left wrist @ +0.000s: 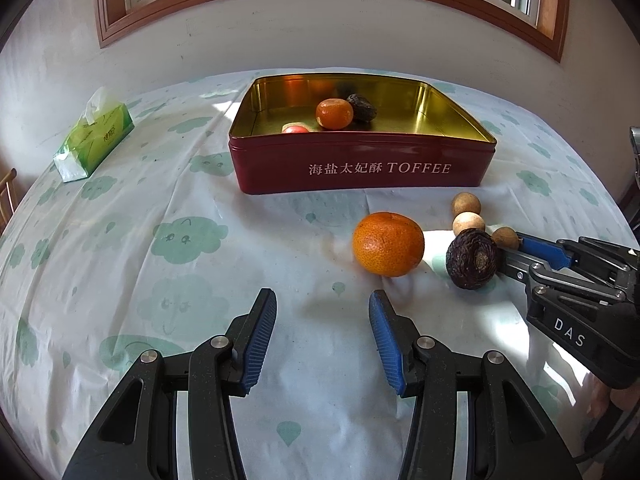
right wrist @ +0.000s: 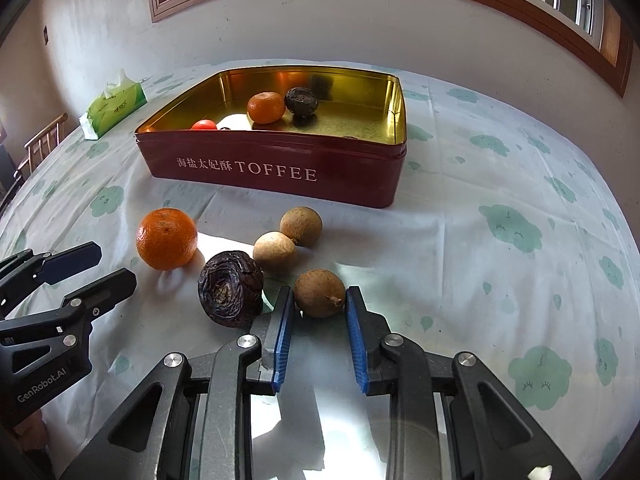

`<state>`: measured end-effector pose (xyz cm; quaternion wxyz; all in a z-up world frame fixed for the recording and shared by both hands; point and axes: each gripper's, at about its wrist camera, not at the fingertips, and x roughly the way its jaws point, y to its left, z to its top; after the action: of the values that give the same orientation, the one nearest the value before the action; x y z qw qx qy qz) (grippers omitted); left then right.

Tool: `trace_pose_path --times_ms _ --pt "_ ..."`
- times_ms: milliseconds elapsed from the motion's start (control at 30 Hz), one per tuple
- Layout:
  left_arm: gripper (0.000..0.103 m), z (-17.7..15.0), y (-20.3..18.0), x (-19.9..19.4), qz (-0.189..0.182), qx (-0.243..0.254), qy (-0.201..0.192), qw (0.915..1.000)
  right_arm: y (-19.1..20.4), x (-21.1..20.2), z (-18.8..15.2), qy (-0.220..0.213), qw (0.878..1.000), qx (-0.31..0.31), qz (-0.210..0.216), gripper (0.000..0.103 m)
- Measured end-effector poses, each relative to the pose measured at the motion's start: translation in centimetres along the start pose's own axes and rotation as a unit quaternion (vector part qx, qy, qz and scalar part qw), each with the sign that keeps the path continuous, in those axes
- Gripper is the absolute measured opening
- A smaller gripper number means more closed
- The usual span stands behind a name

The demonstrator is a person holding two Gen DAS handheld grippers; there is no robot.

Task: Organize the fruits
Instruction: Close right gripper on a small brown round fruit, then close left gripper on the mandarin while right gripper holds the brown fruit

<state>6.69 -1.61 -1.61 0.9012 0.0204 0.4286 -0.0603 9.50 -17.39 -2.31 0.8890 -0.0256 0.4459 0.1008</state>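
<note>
Right wrist | toffee tin (right wrist: 280, 168): mandarin (right wrist: 266, 107), wrinkled passionfruit (right wrist: 301, 99) | both tools apart

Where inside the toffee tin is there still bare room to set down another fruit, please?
The toffee tin is crowded at its left and middle, where the tangerine, a dark wrinkled fruit, a red fruit and a pale one sit. Its right half, between the dark fruit and the right wall, is mostly bare.
</note>
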Motion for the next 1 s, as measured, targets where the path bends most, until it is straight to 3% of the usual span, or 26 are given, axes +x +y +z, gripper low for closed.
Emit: trace_pose_path --times_ms 433,1000 --pt "0.05 0.0 -1.9 0.4 -0.014 0.016 -0.005 0.9998 -3.6 -0.2 -0.5 -0.01 0.999 0.02 -0.043 0.024" --pt "0.054 0.5 -2.8 1.6 -0.029 0.014 -0.001 0.9995 -4.6 -0.2 -0.3 -0.011 0.999 0.033 -0.041 0.024"
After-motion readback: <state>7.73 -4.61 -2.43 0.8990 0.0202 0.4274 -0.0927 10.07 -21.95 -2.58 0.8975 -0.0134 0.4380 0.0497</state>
